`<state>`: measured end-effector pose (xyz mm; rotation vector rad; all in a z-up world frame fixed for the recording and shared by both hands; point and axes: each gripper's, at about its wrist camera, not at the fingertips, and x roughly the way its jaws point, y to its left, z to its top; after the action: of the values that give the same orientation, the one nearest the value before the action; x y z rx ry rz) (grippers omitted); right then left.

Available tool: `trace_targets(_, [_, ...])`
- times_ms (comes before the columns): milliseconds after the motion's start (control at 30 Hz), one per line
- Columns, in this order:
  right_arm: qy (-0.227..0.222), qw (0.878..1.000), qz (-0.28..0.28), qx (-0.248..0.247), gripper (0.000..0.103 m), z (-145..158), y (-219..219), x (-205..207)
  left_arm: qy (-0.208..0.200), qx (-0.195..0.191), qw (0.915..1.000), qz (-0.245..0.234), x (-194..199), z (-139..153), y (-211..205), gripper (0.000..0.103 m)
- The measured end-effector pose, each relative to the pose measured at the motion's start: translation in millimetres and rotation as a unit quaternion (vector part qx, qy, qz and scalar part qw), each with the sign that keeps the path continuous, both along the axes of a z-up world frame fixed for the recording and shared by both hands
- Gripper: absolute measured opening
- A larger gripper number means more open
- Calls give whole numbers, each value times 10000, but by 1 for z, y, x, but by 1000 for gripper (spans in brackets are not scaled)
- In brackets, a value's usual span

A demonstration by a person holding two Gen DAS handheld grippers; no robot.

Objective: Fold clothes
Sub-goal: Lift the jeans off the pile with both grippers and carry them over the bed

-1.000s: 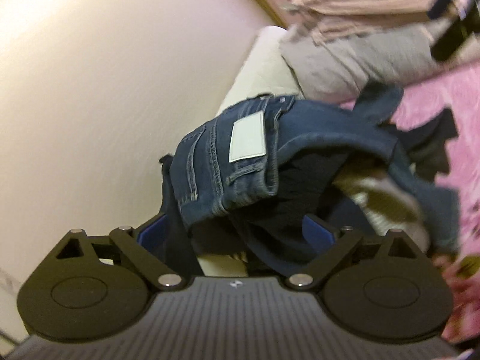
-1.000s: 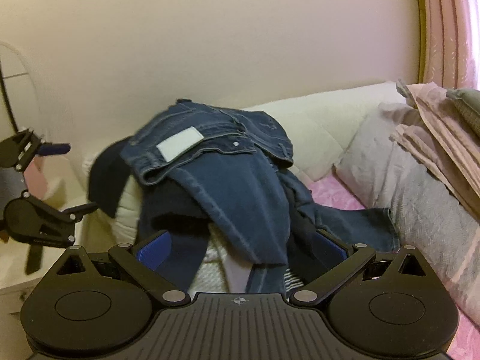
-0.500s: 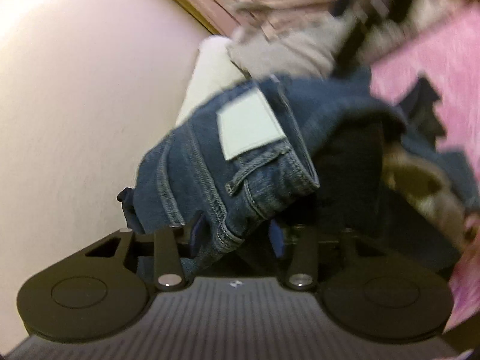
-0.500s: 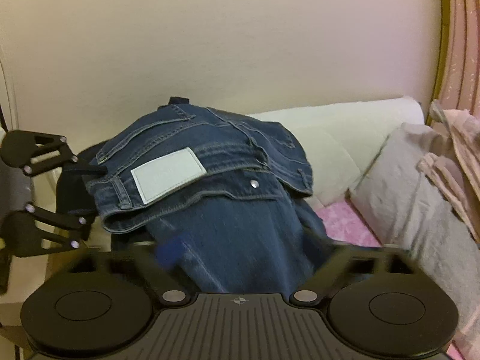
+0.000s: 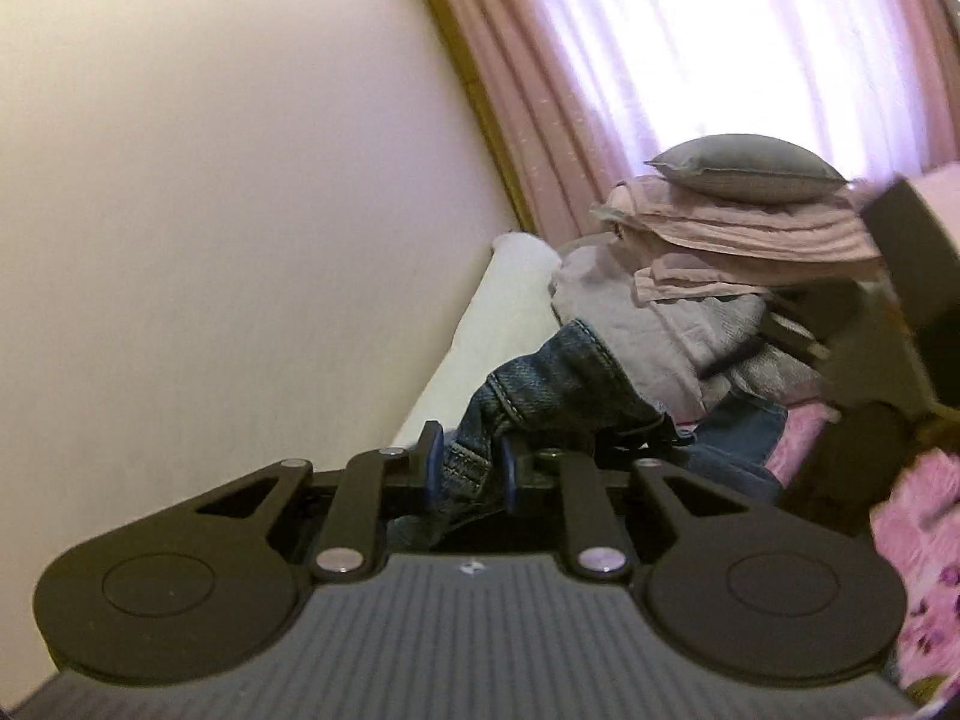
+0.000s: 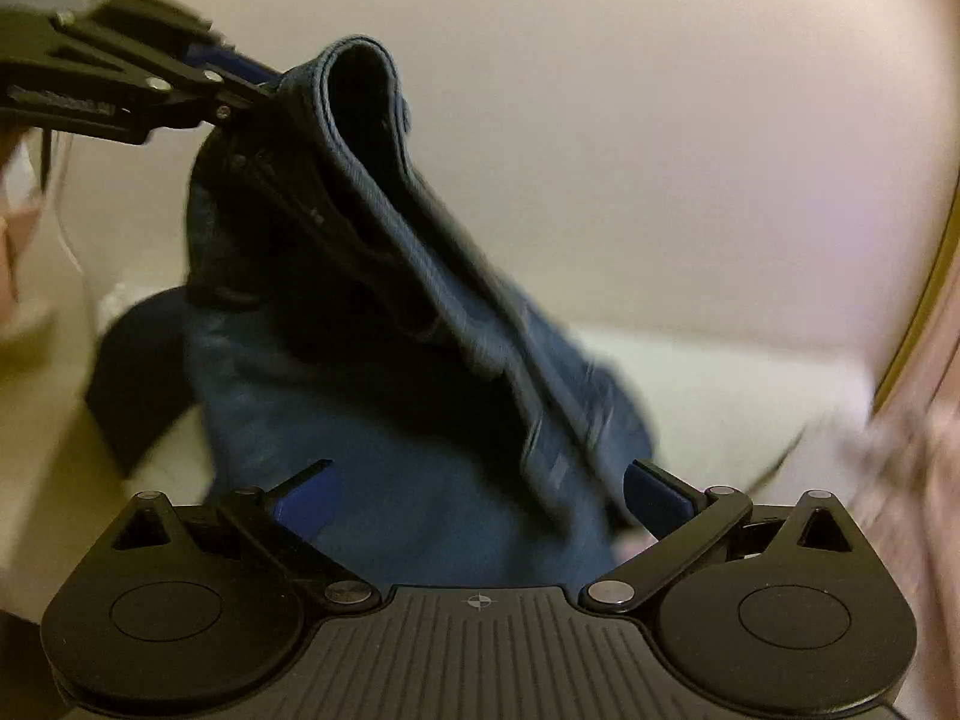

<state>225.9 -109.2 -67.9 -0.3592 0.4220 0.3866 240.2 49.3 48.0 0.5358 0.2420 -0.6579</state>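
Note:
My left gripper is shut on the waistband edge of the dark blue jeans. In the right wrist view the left gripper holds the jeans up at the upper left, and they hang down in front of the wall. My right gripper is open, its blue pads either side of the hanging denim, which lies between them without being clamped. The rest of the clothes pile is hidden behind the jeans.
A cream sofa back runs along the wall. A grey cushion tops folded pink and grey fabrics by the pink curtain. Pink floral bedding lies at the right. A dark garment lies on the pile.
My left gripper has closed on the jeans' waistband and lifted them off the pile. My right gripper has moved closer under the hanging jeans and stayed open.

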Motion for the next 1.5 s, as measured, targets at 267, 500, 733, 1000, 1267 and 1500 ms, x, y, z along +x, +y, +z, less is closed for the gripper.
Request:
trace_targets(267, [-640,9923,725,-774,60,7,14,39,-155,137,9988,-455,-10,-5,6,15])
trace_targets(500, [-821,9940,299,-662,17,33,-18,22,-563,-116,9943,-898,-28,16,-22,13])
trace_targets(733, [-1011,9906,-902,-198,17,74,-118,-73,-809,-637,9720,-2112,-89,58,-95,12])
trace_targets(1000, [-602,9662,-2485,317,16,54,-228,-305,-365,-545,9177,-3917,-233,67,-196,12])
trace_targets(1267, [555,9084,-3930,1313,16,-25,-301,-520,398,201,8368,-5457,-377,22,-299,12])
trace_targets(1500, [992,8362,-4915,2224,16,-25,-328,-646,620,729,7333,-6731,-474,-9,-355,12])
